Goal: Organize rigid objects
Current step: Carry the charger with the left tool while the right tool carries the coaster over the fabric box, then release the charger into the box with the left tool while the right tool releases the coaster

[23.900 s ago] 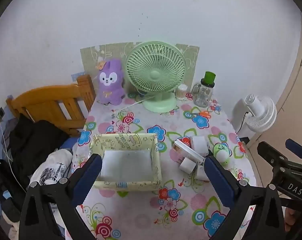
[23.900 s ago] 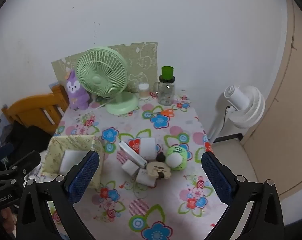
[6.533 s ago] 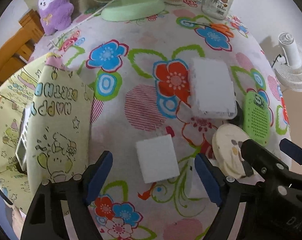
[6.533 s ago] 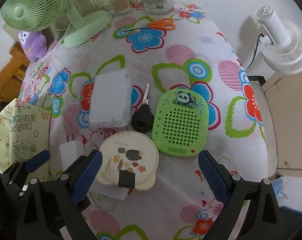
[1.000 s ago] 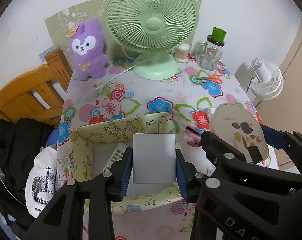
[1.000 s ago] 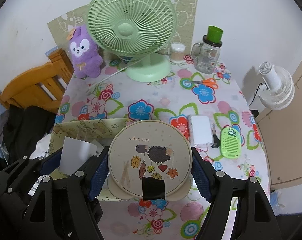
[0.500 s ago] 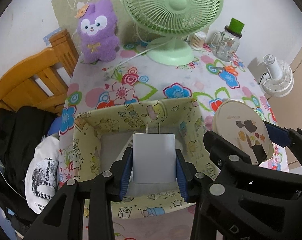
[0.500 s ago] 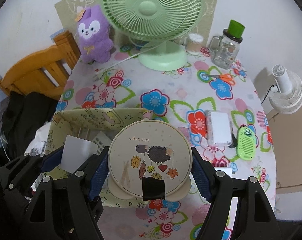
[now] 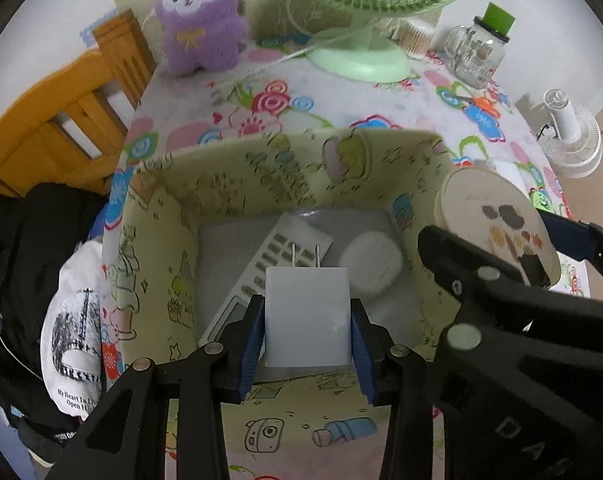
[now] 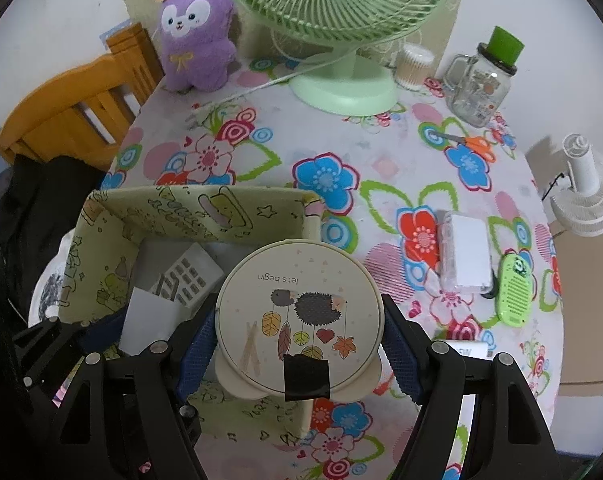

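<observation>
Desk (image 10: 381, 168), covered by a floral cloth, carries everything shown; at its far edge stand a green fan (image 10: 341, 20), a purple plush toy (image 10: 195, 32) and a glass jar with a green lid (image 10: 481, 88).

Fabric bin (image 9: 161, 240), pale yellow with cartoon print, sits at the near left of the desk; your two tongs hang above it, both pointing steeply down. Inside it lie a white remote control (image 9: 277, 252), slanted across the floor, and a white rounded case (image 9: 371, 264) just beside it.

Your right tongs (image 10: 299, 332) pinch a round cream case (image 10: 297, 312) by its two sides; its lid bears a hedgehog drawing and a black tape patch at the near edge. It is held over the right-hand wall of the bin, partly above the interior.

Your left tongs (image 9: 307, 330) pinch a white charger plug (image 9: 306, 316) between the blue pads, its two metal prongs pointing away from you, directly above the remote control inside the bin.

To the right on the cloth, well apart from the bin, lie a white rectangular box (image 10: 465, 256) and, just beside it, a small green panda speaker (image 10: 515, 292). Orange-handled scissors (image 10: 469, 142) lie near the jar.
</observation>
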`<action>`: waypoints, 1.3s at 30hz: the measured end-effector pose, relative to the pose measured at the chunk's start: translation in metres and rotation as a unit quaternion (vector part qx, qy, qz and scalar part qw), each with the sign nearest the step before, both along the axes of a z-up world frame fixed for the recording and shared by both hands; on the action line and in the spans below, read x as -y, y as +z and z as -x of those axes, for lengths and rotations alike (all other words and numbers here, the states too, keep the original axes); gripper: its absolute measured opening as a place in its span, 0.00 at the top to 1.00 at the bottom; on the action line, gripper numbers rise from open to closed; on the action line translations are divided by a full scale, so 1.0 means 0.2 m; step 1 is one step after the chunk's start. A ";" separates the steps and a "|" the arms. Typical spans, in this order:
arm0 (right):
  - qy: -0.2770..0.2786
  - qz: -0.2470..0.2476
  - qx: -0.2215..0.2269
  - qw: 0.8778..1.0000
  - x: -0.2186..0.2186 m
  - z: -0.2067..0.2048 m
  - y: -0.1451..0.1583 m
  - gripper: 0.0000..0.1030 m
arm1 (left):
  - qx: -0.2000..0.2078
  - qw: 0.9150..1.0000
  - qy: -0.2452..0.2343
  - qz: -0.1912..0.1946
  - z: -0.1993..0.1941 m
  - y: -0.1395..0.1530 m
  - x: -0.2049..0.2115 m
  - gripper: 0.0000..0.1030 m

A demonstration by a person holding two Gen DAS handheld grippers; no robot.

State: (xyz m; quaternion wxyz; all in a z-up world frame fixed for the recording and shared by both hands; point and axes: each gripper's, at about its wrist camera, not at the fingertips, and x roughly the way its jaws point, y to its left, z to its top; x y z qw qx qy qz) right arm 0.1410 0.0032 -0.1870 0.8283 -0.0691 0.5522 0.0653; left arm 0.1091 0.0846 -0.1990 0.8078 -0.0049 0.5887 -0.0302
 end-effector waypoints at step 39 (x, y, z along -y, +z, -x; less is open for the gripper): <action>0.020 -0.018 -0.011 1.000 -0.10 -0.04 -0.07 0.10 | 0.002 1.000 -0.026 -0.001 -0.04 0.05 -0.03 0.05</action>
